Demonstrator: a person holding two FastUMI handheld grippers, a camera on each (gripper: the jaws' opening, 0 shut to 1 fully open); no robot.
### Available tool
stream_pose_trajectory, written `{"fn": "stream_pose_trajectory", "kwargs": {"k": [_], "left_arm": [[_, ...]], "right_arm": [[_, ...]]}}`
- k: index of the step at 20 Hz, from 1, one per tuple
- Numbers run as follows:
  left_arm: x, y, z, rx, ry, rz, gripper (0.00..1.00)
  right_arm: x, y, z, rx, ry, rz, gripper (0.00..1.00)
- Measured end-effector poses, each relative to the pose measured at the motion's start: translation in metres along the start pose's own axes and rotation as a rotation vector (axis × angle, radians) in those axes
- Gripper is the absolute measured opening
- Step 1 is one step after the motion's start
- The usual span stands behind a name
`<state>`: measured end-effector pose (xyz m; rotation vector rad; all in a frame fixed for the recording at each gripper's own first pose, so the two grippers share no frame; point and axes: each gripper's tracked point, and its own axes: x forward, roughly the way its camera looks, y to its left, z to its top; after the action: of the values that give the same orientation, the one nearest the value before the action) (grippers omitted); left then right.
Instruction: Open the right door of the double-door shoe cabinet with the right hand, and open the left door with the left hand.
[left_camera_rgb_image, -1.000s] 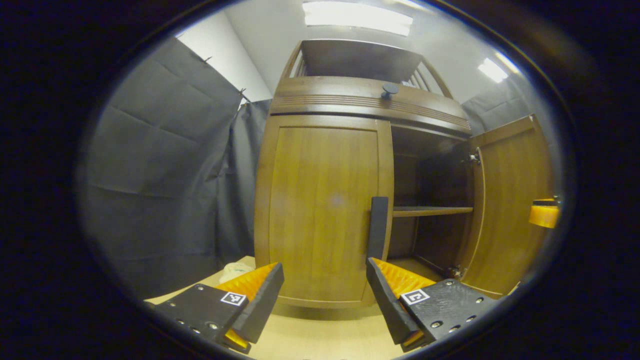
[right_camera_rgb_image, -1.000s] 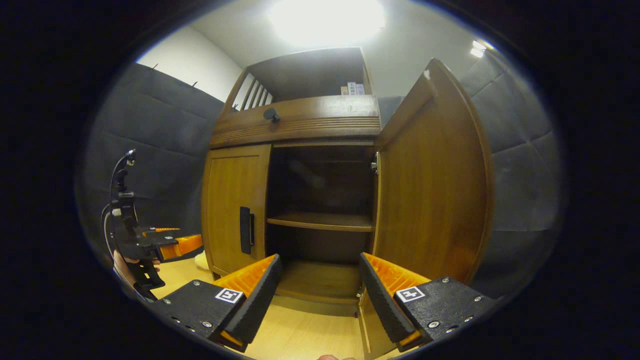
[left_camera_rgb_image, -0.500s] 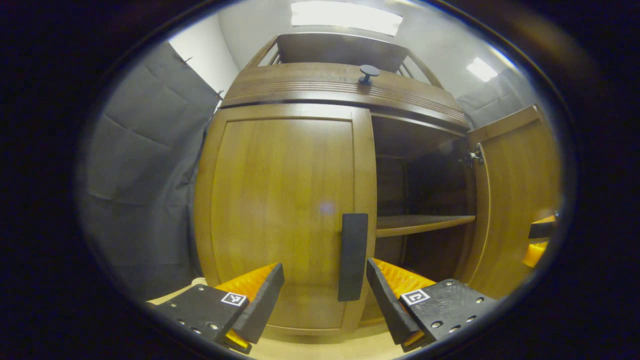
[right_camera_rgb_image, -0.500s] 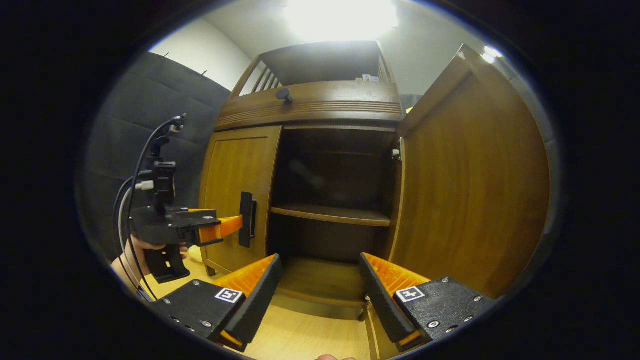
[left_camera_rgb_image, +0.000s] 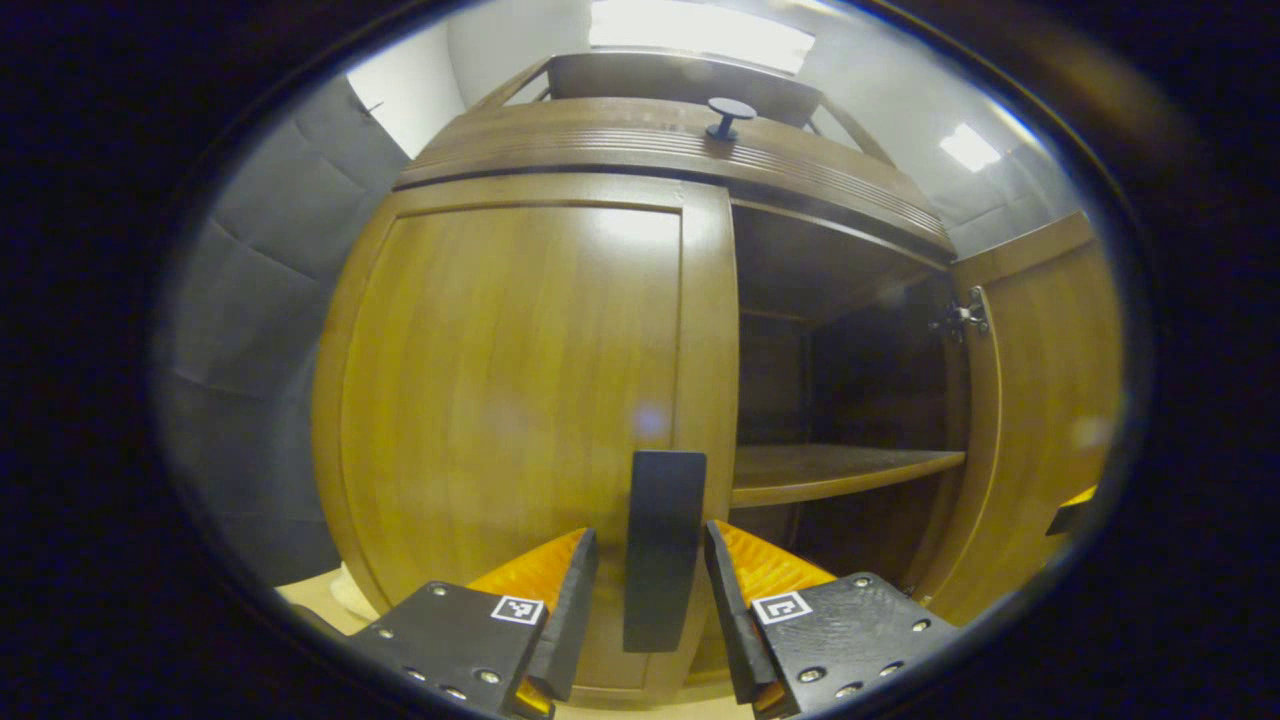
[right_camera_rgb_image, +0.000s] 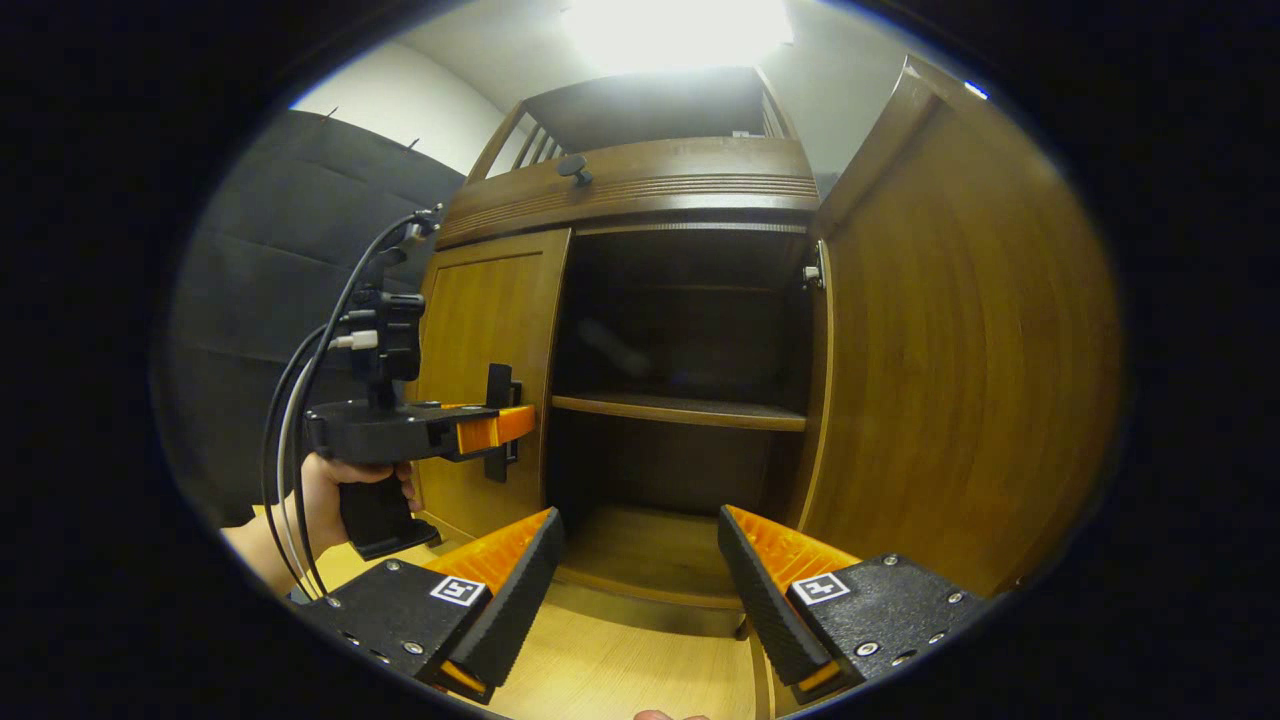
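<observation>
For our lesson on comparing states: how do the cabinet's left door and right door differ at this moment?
The left door is closed flat against the cabinet; the right door is swung wide open, exposing the shelf. The left door's handle sits between the left gripper fingers; the right gripper hangs open, holding nothing. Both doors are the same brown wood.

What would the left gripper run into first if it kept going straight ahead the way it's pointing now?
Most likely the left door of the shoe cabinet. The left gripper has its fingers either side of the dark handle, so the handle passes between them; the closed door panel lies just behind, though depth is hard to judge.
</observation>
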<state>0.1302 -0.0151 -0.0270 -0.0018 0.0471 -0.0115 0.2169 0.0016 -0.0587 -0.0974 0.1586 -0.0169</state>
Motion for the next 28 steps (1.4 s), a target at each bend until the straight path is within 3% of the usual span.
{"fn": "stream_pose_trajectory", "kwargs": {"k": [2, 5, 7, 8, 9, 12, 14, 15, 16, 19, 20, 21, 22, 28], "left_arm": [[0.011, 0.003, -0.007, 0.028, 0.003, 0.028, 0.44], [0.004, 0.002, -0.009, 0.020, 0.024, 0.012, 0.19], [0.004, 0.008, -0.008, 0.026, 0.036, -0.001, 0.28], [0.005, 0.009, -0.006, 0.031, 0.041, -0.003, 0.28], [0.004, 0.006, -0.004, 0.028, 0.044, -0.004, 0.21], [-0.001, 0.007, 0.006, 0.028, 0.038, -0.012, 0.21], [-0.007, 0.008, 0.009, 0.023, 0.031, -0.018, 0.21], [-0.010, 0.009, 0.013, 0.021, 0.030, -0.026, 0.28], [-0.013, 0.010, 0.018, 0.014, 0.028, -0.033, 0.21], [-0.020, 0.017, 0.036, 0.000, 0.020, -0.048, 0.21], [-0.022, 0.018, 0.041, -0.005, 0.017, -0.053, 0.28], [-0.026, 0.020, 0.042, -0.011, 0.016, -0.061, 0.21], [-0.026, 0.021, 0.043, -0.016, 0.016, -0.069, 0.28], [-0.033, 0.030, 0.058, -0.052, 0.021, -0.096, 0.28]], "right_arm": [[-0.001, 0.000, -0.003, 0.002, 0.002, -0.003, 0.95], [0.000, 0.001, -0.008, 0.017, 0.009, 0.007, 0.95], [0.000, 0.002, -0.009, 0.031, 0.012, 0.014, 0.95], [0.001, 0.001, -0.009, 0.036, 0.012, 0.012, 0.95], [0.001, 0.000, -0.010, 0.040, 0.011, 0.008, 0.96], [0.001, 0.000, -0.008, 0.052, 0.008, 0.000, 0.95], [0.000, 0.000, -0.005, 0.055, 0.002, -0.006, 0.95], [-0.002, 0.000, -0.003, 0.053, -0.001, -0.013, 0.96], [-0.003, -0.001, -0.004, 0.046, 0.002, -0.021, 0.95], [-0.007, 0.001, 0.000, 0.032, 0.001, -0.032, 0.95], [-0.007, 0.003, 0.000, 0.038, 0.001, -0.026, 0.96], [-0.007, 0.005, 0.001, 0.046, 0.000, -0.015, 0.95], [-0.009, 0.010, 0.004, 0.063, -0.006, 0.000, 0.95], [-0.022, 0.022, 0.018, 0.078, -0.037, -0.002, 0.95]]}}
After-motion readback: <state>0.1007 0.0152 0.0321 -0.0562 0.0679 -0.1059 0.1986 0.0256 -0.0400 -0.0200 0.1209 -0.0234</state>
